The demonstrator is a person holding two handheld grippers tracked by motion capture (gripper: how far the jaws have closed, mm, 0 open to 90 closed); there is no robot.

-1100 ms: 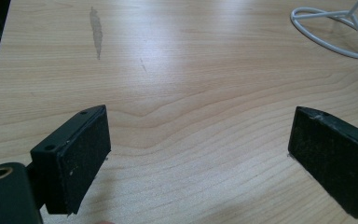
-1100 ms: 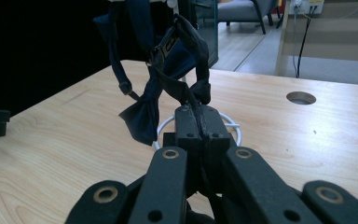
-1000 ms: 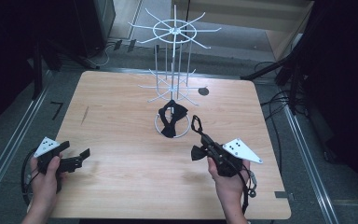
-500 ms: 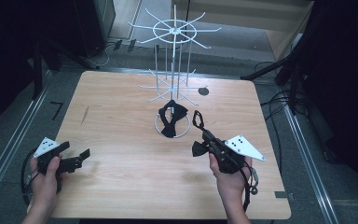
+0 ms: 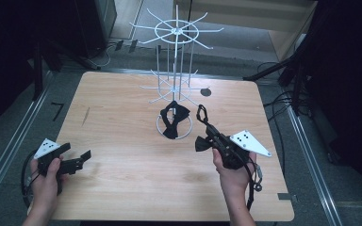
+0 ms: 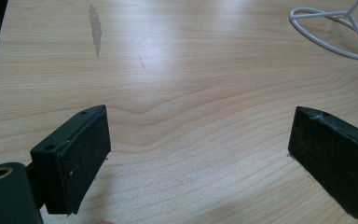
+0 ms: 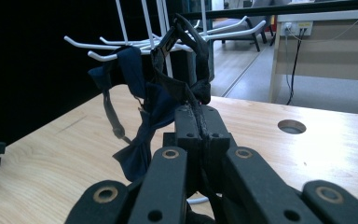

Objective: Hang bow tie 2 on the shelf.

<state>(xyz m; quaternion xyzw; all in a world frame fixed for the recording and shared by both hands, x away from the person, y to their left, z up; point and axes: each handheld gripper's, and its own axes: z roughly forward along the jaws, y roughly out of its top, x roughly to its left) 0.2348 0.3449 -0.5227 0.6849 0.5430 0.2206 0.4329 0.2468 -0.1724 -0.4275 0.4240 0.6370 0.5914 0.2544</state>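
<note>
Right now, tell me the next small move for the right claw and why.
Probably carry it up toward a free hook on the white wire rack. The right claw is shut on a dark bow tie, its strap loop standing above the jaws, and another bow tie already hangs low on that rack.

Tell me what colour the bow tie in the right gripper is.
Dark navy blue bow tie, clearest in the right gripper view; it looks black from above.

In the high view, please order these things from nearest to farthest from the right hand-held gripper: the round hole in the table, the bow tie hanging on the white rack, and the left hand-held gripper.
From the right hand-held gripper:
1. Bow tie on the white rack, just to its left, at the rack's base.
2. Round hole, straight beyond it, near the table's far edge.
3. Left hand-held gripper, across the table at the near left.
</note>
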